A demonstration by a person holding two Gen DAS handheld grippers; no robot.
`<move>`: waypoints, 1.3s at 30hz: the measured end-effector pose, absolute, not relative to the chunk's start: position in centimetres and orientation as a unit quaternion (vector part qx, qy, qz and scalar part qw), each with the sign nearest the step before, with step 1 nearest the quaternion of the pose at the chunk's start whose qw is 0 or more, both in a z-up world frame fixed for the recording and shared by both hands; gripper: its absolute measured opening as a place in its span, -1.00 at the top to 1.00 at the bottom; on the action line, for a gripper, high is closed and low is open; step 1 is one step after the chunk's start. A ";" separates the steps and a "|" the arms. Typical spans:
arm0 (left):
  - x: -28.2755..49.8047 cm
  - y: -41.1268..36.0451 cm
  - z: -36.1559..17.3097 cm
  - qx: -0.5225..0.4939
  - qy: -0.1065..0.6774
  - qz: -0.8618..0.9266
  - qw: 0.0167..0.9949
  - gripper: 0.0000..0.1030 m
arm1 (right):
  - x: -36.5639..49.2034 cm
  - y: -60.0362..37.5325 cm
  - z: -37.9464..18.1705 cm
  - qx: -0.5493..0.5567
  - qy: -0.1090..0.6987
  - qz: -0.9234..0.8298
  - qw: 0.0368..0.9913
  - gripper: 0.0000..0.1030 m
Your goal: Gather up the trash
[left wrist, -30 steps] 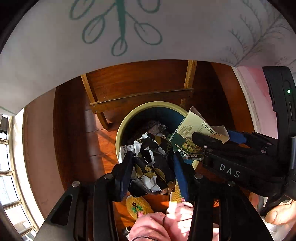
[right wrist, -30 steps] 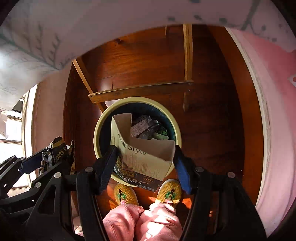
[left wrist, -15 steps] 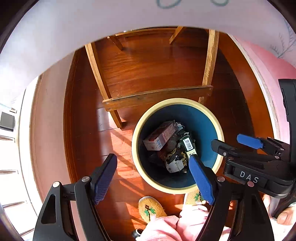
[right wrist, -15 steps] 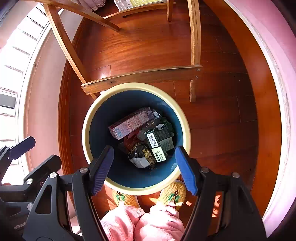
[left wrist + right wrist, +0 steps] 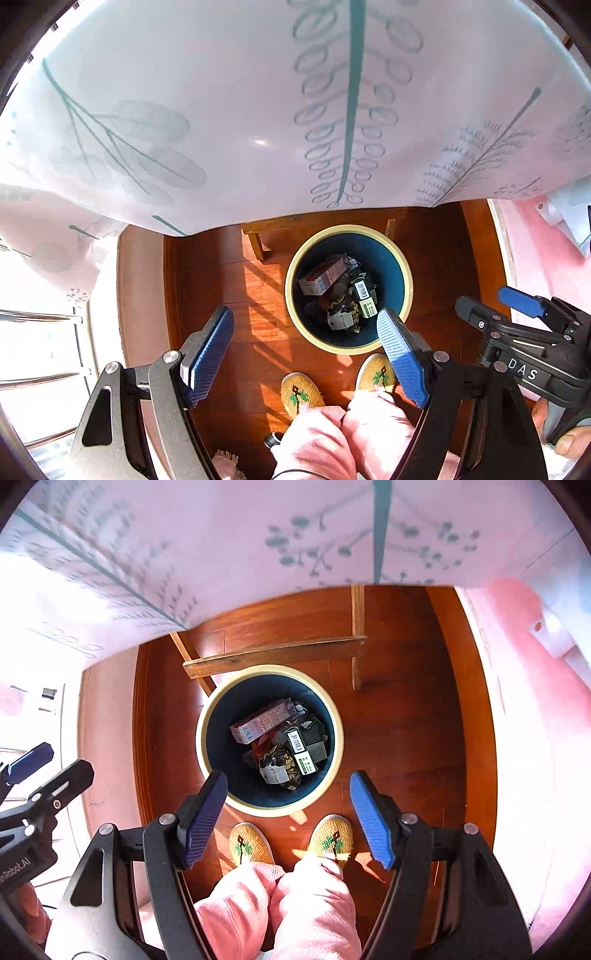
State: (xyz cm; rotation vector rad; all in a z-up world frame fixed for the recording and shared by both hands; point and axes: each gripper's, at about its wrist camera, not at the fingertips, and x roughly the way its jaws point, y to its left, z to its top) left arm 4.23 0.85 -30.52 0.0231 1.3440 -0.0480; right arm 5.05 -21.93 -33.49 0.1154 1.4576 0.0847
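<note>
Reddish-brown wooden floor (image 5: 406, 738), glossy, with sunlit patches low in both views. White tablecloth (image 5: 240, 110) printed with teal leaf and stem motifs fills the upper part of each view, hanging over the table's edge. Beneath it, light wooden table legs and a cross rail (image 5: 277, 651); the rail runs between two legs. Pink wall (image 5: 535, 720) along the right side, with a small white fitting (image 5: 552, 212) on it. Bright window with metal bars (image 5: 37, 380) at far left. Two yellow knitted slippers (image 5: 251, 843) with green embroidered sprigs, side by side on the floor, pink trouser legs (image 5: 280, 904) above them. A fringed scrap (image 5: 225, 463) lies at the bottom edge of the left wrist view.
</note>
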 end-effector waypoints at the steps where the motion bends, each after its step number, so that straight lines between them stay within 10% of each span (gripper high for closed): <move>1: 4.2 1.0 -28.8 0.011 0.616 -0.020 0.788 -0.57 | 4.9 -22.0 -32.0 0.052 0.663 0.039 0.746 -0.29; 39: 7.6 2.0 12.4 -0.018 0.432 0.026 0.901 -0.61 | 11.3 -21.7 9.1 0.034 0.489 0.088 0.867 -0.29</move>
